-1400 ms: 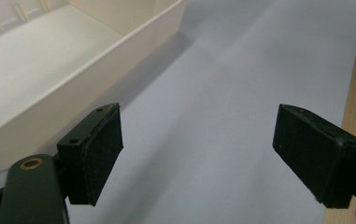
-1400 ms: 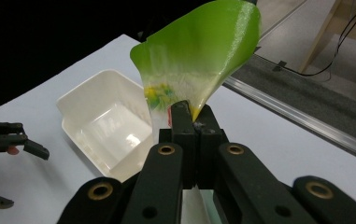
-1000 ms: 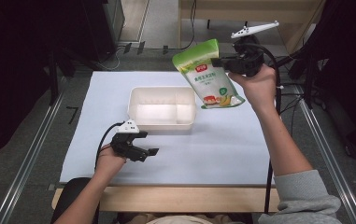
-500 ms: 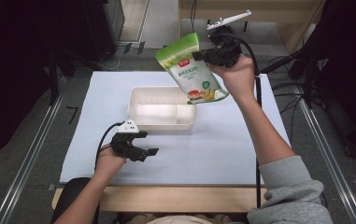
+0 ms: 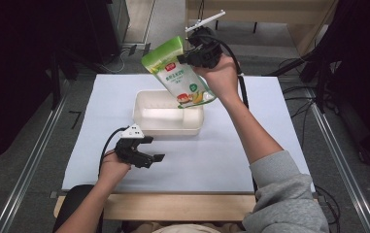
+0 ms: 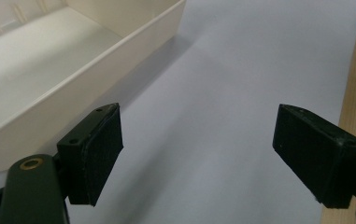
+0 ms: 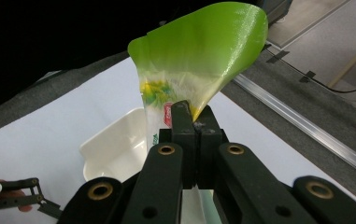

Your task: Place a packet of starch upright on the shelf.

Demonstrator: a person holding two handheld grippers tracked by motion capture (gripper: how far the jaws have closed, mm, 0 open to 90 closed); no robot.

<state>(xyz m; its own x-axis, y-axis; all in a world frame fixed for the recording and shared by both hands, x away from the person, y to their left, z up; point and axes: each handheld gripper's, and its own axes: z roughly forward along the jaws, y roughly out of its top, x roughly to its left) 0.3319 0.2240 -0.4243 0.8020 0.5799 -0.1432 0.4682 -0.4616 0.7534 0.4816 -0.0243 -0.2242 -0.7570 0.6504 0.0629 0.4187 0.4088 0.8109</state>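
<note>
Right tool pinched the green pouch (by one thin edge) above the tray; it could slip, missing it. Left tool gaped empty.

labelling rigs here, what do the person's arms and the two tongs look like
Both tongs are black linkage frames with brass-coloured pivots and flat black pads. The left tongs carry a white plate and trail a black cable; the right tongs carry a pale plate. The right arm wears a grey sleeve.

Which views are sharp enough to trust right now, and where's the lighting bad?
High view: evenly lit mat, dark surroundings, green bag legible. Left gripper view: white tray soft, washed out; jaws crisp. Right gripper view: right gripper sharp, the bag's top edge glows translucent, background black.
</note>
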